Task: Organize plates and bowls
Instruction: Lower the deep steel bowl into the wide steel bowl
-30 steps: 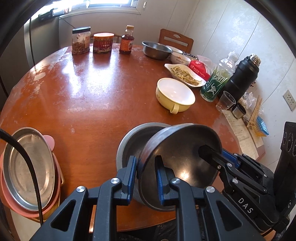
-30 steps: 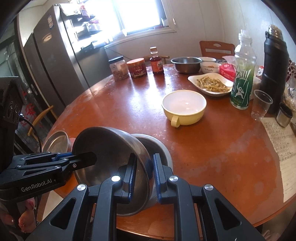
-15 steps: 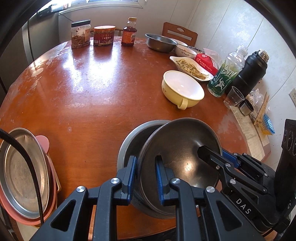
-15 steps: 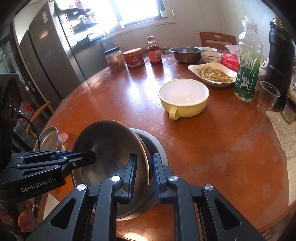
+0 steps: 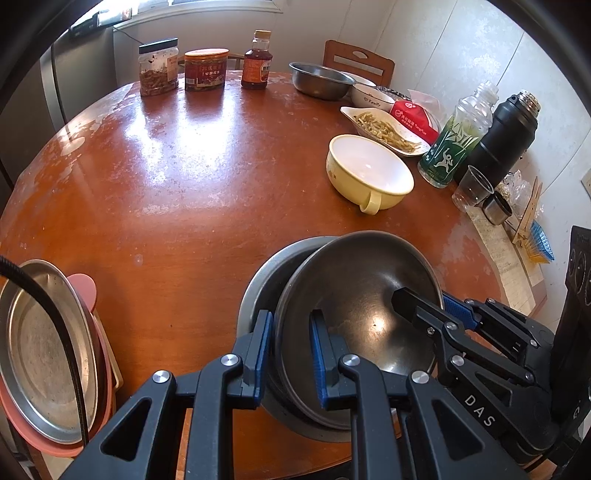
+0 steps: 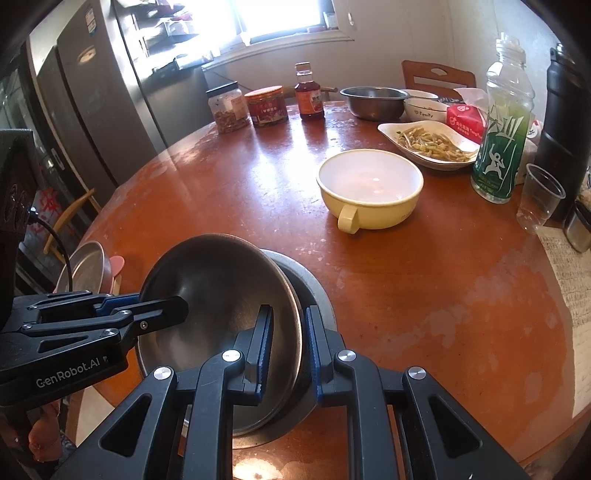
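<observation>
A steel bowl [image 5: 354, 314], clamped at opposite rims by the left gripper [image 5: 288, 354] and right gripper [image 6: 286, 347], has been lowered into another bowl [image 6: 314, 291] near the tabletop [image 5: 184, 177] edge, nesting nearly done.

Daylight from a bright window [image 6: 280, 18] at the back, blown out to plain white in the right wrist view, lights the room well. It leaves pale glare patches across the glossy round reddish-brown wooden table [image 5: 177, 155], and a small bright spot sits inside the tilted dark steel bowl [image 5: 369, 295]. Both fisheye pictures are sharp, bending straight lines at the sides, with black rounded corners
</observation>
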`<state>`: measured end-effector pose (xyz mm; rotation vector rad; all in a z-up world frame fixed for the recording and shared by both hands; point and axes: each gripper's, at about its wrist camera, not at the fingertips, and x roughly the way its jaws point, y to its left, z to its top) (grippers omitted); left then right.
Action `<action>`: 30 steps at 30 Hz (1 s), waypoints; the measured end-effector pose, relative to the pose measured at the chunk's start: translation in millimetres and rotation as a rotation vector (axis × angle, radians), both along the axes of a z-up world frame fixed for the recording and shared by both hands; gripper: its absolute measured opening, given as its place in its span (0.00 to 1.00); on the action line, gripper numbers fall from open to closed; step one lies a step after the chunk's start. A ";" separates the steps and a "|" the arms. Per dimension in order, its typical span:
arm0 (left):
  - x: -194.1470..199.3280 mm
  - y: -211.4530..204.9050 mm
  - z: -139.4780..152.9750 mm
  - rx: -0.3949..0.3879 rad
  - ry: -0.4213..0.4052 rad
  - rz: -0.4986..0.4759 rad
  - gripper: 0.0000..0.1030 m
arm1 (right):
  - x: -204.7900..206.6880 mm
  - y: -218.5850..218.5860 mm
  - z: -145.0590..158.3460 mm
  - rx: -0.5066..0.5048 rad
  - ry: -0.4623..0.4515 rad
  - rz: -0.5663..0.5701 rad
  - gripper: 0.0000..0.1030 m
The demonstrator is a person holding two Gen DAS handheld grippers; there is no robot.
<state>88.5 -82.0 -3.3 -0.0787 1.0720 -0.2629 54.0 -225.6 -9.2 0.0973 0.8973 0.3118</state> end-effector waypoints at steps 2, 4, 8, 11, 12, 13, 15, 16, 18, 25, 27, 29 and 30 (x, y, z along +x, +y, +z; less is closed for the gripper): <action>-0.7 -1.5 1.5 0.014 -0.011 -0.002 0.19 | -0.1 1.5 0.6 -0.019 -0.010 0.000 0.19; -0.5 -0.6 1.9 0.019 -0.013 0.003 0.19 | 0.0 2.0 0.8 -0.032 -0.014 -0.003 0.20; 0.0 2.9 1.6 0.008 -0.009 0.009 0.19 | 1.1 1.0 -0.5 -0.028 -0.008 -0.002 0.20; -1.4 4.4 3.5 0.008 -0.015 0.012 0.20 | 0.6 1.4 0.0 -0.029 -0.009 -0.001 0.20; -1.5 4.5 4.5 0.007 -0.017 0.012 0.20 | 0.5 1.3 0.3 -0.028 -0.010 -0.002 0.20; -1.8 4.7 5.4 0.005 -0.018 0.013 0.20 | 0.3 0.8 1.0 -0.027 -0.011 -0.003 0.20; -2.7 6.5 7.5 0.004 -0.024 0.017 0.20 | 0.2 -0.3 2.5 -0.022 -0.014 -0.007 0.20; -3.3 7.2 8.5 0.004 -0.027 0.019 0.20 | -0.1 -1.2 3.5 -0.017 -0.016 -0.009 0.20; -4.3 7.8 10.9 0.003 -0.032 0.021 0.20 | -1.1 -2.0 4.7 -0.017 -0.019 -0.013 0.20; -8.8 7.3 19.2 0.007 -0.053 0.028 0.20 | -4.7 -6.2 9.5 -0.002 -0.027 -0.023 0.21; -10.5 6.9 21.4 0.008 -0.059 0.028 0.21 | -6.2 -6.6 10.7 -0.002 -0.033 -0.022 0.21; -12.3 6.0 22.6 0.014 -0.063 0.028 0.21 | -7.3 -7.0 11.4 0.003 -0.033 -0.023 0.21; -13.2 5.6 23.2 0.015 -0.064 0.028 0.21 | -7.8 -7.1 11.8 0.003 -0.035 -0.021 0.22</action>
